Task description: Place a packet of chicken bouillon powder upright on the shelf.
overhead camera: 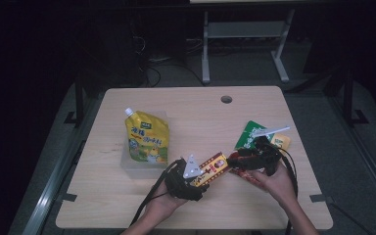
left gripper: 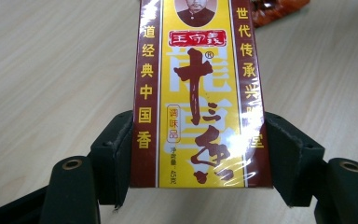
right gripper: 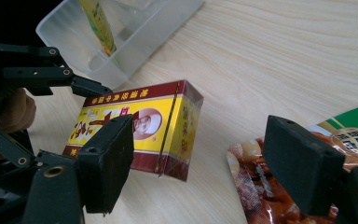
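A yellow and maroon seasoning box with Chinese print hangs a little above the table. My left gripper is shut on it, one pad pressed on each long side of its near end. In the right gripper view the box tilts upward just beyond my left jaw. My right gripper stands open with nothing between its pads, close to the box's far end. It hovers over a red snack packet that lies flat on the table.
A yellow spouted pouch stands in a clear plastic container left of centre. A green packet and a small yellow sachet lie beyond my right hand. There is a round cable hole near the table's far edge.
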`<state>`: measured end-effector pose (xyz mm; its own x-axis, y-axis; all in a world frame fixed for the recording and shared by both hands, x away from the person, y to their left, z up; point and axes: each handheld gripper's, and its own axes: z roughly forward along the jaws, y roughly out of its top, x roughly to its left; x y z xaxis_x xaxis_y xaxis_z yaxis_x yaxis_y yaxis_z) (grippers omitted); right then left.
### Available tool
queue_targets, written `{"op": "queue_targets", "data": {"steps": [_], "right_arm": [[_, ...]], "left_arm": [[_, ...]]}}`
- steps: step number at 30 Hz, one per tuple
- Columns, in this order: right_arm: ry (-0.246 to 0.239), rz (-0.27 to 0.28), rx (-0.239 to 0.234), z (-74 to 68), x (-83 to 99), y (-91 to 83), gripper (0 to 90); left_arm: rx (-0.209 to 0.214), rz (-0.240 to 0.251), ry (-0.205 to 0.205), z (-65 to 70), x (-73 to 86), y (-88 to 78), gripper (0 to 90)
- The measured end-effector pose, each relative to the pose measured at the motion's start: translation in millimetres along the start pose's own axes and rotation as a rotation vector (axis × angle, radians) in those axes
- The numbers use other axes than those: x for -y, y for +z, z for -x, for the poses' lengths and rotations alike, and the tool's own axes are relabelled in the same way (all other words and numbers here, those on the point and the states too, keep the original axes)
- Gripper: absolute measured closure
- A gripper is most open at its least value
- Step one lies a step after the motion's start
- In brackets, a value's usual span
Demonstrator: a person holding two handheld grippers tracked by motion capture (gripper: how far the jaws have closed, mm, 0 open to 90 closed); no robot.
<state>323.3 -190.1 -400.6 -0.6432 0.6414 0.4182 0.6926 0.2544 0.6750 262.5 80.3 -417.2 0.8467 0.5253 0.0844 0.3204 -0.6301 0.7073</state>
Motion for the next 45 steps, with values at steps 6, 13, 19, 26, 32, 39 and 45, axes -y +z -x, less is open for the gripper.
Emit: {"op": "queue_targets", "data": {"steps": [6, 13, 19, 26, 32, 39, 45], "right_arm": [[0.044, -0.004, -0.044, 1.8, -2.5, 9.4, 23.1], [0.095, 0.002, -0.127, 2.3, -3.7, 20.0, 23.6], [0.158, -0.017, -0.216, 0.3, -5.0, 28.0, 35.9], [0.173, -0.012, -0.212, -4.6, -7.9, 30.9, 45.9], [0.161, -0.004, -0.255, -11.4, -11.1, 28.3, 63.1], [0.019, -0.037, -0.215, -29.4, -24.2, 30.7, 66.2], [-0.084, -0.039, -0.198, -38.3, -34.6, 26.0, 66.9]], "left_arm": [[-0.042, 0.036, -0.007, 1.6, -3.2, -2.9, 32.3], [-0.089, 0.070, -0.027, 0.9, -5.8, -5.6, 32.3], [-0.119, 0.091, -0.045, 3.4, -7.9, -4.4, 32.3], [-0.129, 0.078, -0.050, 8.4, -4.2, 0.7, 31.5], [-0.100, 0.054, -0.063, 8.5, 4.0, 5.9, 29.9], [-0.081, 0.062, -0.057, 8.0, 9.4, 4.8, 26.2], [-0.063, 0.072, -0.056, 8.1, 15.1, -1.2, 25.9]]}}
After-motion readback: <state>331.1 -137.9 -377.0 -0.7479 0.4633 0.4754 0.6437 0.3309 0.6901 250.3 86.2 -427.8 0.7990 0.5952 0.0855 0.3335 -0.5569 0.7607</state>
